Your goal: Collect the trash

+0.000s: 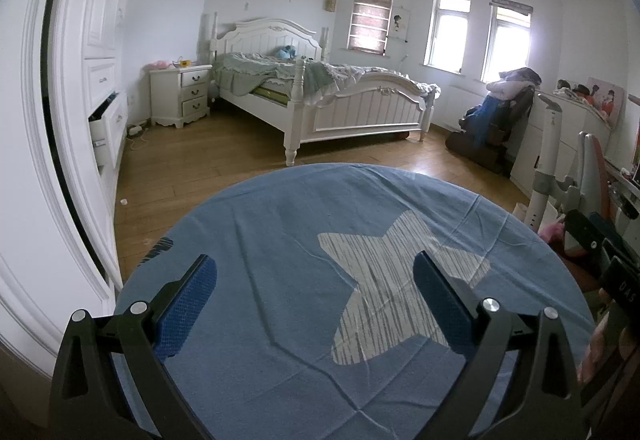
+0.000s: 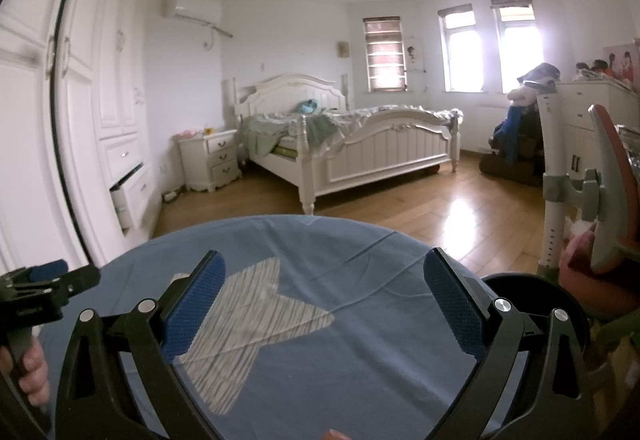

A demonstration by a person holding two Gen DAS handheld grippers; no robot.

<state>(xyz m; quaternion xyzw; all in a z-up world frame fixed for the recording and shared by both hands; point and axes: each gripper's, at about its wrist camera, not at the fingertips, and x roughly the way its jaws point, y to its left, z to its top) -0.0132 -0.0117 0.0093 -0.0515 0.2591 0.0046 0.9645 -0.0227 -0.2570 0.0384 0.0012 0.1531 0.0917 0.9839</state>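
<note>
Grippers, left and right, both spread wide, empty, above blue tablecloth; black bin beside it.

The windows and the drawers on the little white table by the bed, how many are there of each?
Windows: 3, one with a brown striped blind, two bright uncovered ones.
Drawers on the white wooden bedside table: 3.
Total: 6.

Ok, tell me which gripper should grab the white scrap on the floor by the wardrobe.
Left, probably: the left gripper is open, empty and on the wardrobe side, where the scrap lies.
</note>
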